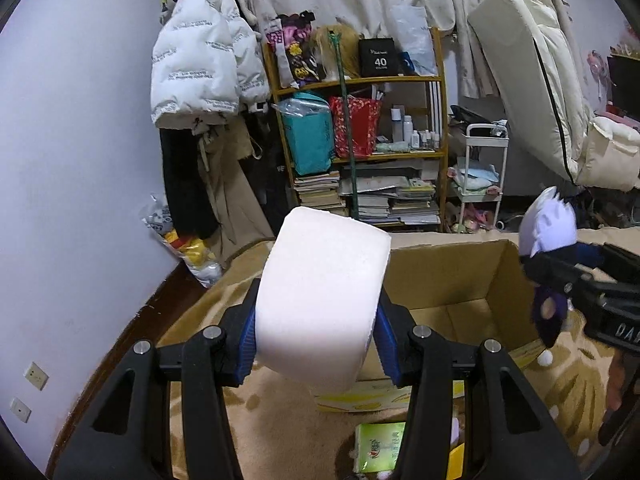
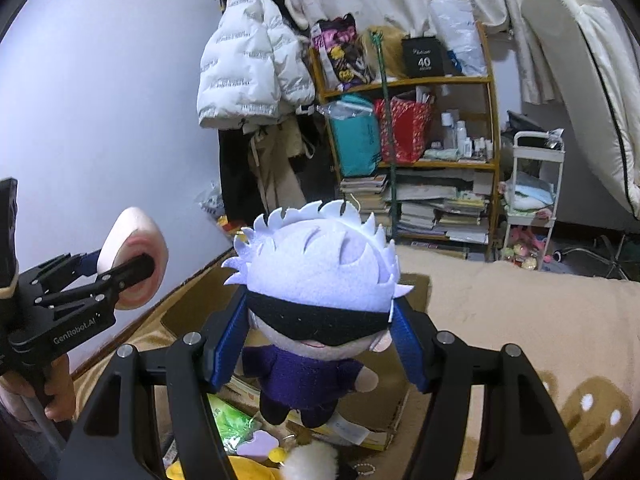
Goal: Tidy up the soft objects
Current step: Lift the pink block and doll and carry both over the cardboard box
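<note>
Left gripper [image 1: 318, 332]: its jaws are clamped on a white tissue roll [image 1: 320, 300], the blue pads pressing both flat ends; the span is fairly wide, set by the roll's width.
Tissue roll position: held in the air above the near left edge of the open cardboard box [image 1: 460, 280], not yet inside it.
Cardboard box: sits on a tan patterned blanket [image 1: 280, 432], flaps open, and what shows of its inside looks bare.
Right gripper [image 2: 320, 336]: jaws closed around the head of a plush doll [image 2: 316, 300] with white spiky hair, a black blindfold and a purple outfit; the body dangles free below.
Plush doll position: hanging over the box's right side, near the roll but apart from it.
Step in hand, as I judge it: lowering both soft things into the box.
Doing it well: bring each one clear over the rim, descend until it nears the bottom, then part the jaws gently; keep the two grippers separated so they do not collide.
</note>
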`<state>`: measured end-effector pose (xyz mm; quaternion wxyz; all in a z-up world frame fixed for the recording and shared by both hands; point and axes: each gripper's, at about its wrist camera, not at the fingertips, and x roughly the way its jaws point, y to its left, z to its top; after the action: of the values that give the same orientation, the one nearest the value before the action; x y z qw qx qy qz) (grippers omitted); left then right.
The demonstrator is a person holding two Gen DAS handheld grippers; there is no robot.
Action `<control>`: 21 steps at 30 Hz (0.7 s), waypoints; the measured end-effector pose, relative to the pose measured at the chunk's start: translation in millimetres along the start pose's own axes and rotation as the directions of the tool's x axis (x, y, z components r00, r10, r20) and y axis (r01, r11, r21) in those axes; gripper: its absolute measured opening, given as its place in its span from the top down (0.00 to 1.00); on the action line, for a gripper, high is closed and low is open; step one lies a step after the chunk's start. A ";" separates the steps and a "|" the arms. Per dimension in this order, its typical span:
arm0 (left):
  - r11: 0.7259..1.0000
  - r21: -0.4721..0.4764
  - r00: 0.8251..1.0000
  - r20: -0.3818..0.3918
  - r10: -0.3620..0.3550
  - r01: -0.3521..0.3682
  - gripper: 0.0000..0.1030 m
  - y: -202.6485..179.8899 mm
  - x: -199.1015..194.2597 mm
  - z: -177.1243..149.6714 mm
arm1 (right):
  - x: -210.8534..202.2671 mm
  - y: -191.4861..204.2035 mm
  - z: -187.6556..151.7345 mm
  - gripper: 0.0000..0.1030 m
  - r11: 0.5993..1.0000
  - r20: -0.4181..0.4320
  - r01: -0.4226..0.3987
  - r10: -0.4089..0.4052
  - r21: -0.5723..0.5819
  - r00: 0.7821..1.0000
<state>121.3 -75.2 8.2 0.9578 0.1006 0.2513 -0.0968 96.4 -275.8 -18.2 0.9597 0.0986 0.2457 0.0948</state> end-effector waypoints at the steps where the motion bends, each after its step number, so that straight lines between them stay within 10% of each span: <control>1: 1.000 -0.005 1.000 -0.009 -0.010 0.010 0.53 -0.4 4.6 -0.7 | 3.7 0.7 -0.1 0.32 1.000 -0.005 -0.004 0.004 0.000 1.000; 14: 0.997 -0.011 0.992 -0.100 -0.076 0.076 0.47 -3.9 37.5 -17.9 | 21.4 -10.1 -7.5 0.31 1.000 -0.040 0.010 -0.009 0.020 0.999; 21: 0.996 -0.016 0.991 -0.092 -0.094 0.093 0.28 -8.6 31.5 -18.6 | 20.3 -10.7 -8.2 0.18 0.999 -0.053 0.027 -0.025 0.028 0.998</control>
<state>137.6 -83.2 -24.6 0.9400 0.0875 0.3007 -0.1355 111.2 -280.3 -36.9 0.9526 0.1064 0.2733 0.0812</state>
